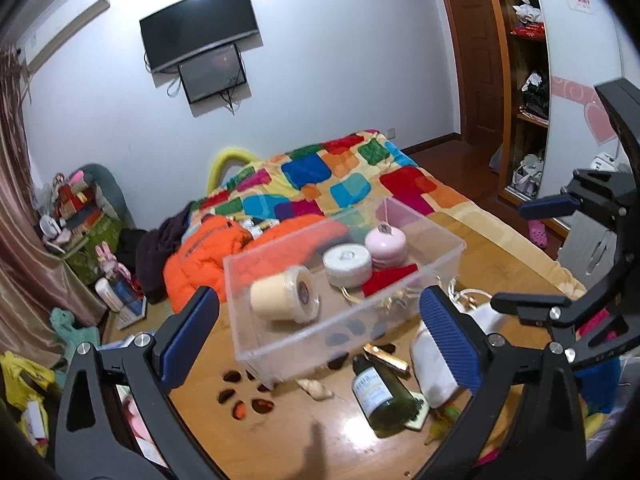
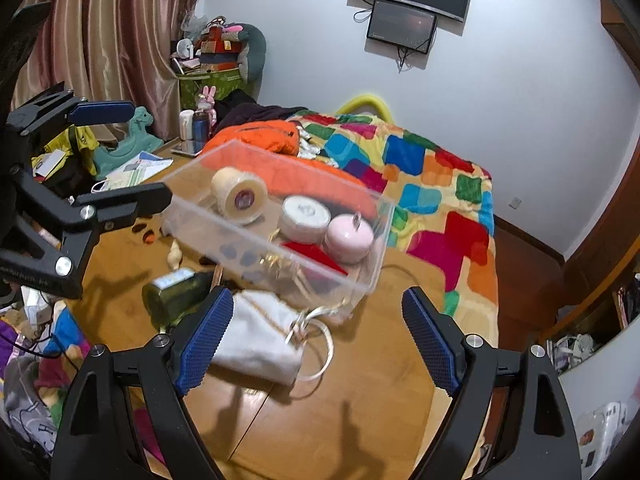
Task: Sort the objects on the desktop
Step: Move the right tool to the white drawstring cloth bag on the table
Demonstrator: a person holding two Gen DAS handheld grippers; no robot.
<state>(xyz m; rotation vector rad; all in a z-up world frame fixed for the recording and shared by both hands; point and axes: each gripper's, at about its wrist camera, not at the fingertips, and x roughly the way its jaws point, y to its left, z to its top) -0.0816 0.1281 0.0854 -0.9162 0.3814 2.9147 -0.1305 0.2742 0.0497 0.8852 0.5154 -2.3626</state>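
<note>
A round wooden table (image 2: 360,380) is carrying everything, standing just beside a bed with a patchwork quilt of bright squares (image 2: 440,184). On it, a clear rectangular plastic bin (image 1: 320,320) is serving as the sorting container: a cream-coloured roll with a printed end label (image 1: 286,294), a white round lidded tin (image 1: 347,266), a pink round jar (image 1: 387,245) and a flat red piece (image 1: 390,278) are already lying inside, presumably dropped there as sorted.

Still waiting outside the bin are a white cloth pouch with a gold chain and cord loops (image 2: 264,340), a dark green glass bottle lying on its side (image 1: 384,396) and a slim gold-and-black stick (image 1: 386,358), all near the bin's front wall.

The left gripper (image 1: 316,344) is hanging released and empty over the bin's near corner. The right gripper (image 2: 316,340) is likewise gaping wide, nothing pinched, with the pouch between its jaws, probably lining up to grasp it.
</note>
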